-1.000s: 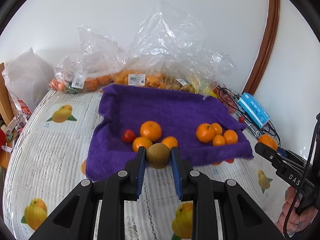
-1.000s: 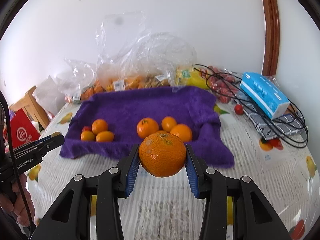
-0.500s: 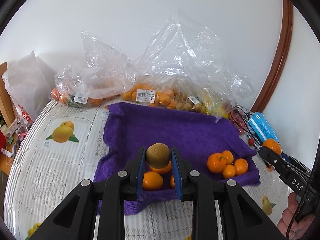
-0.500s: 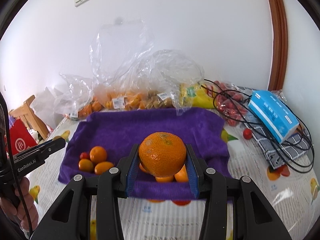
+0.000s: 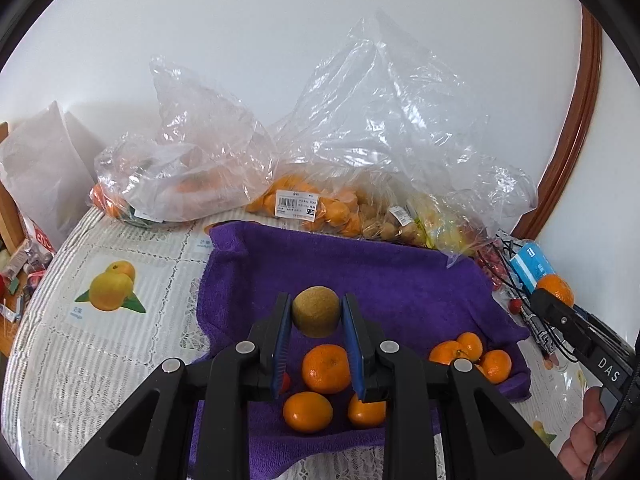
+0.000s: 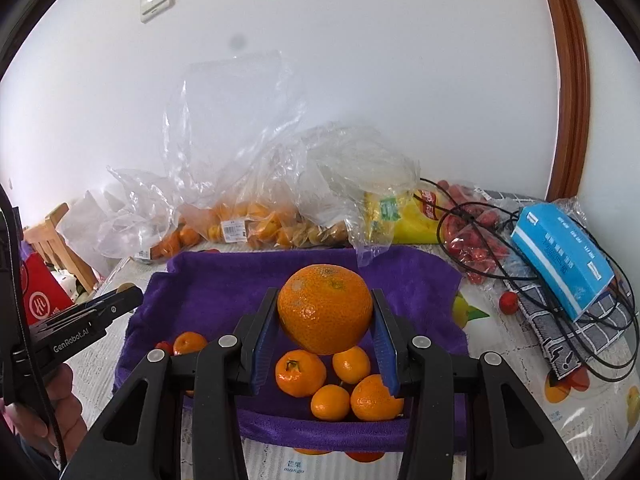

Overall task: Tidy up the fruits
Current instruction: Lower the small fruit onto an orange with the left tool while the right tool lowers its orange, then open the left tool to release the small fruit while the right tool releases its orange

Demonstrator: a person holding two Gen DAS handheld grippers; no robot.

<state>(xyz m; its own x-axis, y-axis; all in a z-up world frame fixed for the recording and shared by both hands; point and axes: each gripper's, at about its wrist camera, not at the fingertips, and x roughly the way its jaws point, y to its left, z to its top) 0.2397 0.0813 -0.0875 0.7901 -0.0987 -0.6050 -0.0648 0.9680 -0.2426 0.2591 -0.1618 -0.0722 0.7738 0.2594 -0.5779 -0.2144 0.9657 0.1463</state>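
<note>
A purple towel (image 5: 392,280) (image 6: 240,280) lies spread on the table. My left gripper (image 5: 316,314) is shut on a brown kiwi (image 5: 316,311), held above the towel's left group of oranges (image 5: 325,368). A small red fruit (image 5: 284,382) peeks out by the left pad. A second group of small oranges (image 5: 472,354) sits at the towel's right. My right gripper (image 6: 325,312) is shut on a big orange (image 6: 325,308), held over that group of small oranges (image 6: 340,384). Each gripper also shows at the edge of the other's view.
Clear plastic bags of oranges (image 5: 312,204) and other fruit line the wall behind the towel. A blue box (image 6: 560,256), black cables (image 6: 520,280) and a pack of red fruit (image 6: 472,236) lie at the right. A loose red fruit (image 6: 508,303) sits beside the towel. Wooden chair (image 6: 52,236) at left.
Both grippers have moved forward over the towel with their fruit still held; the orange groups now lie under and just behind the fingertips, and the bags look nearer.
</note>
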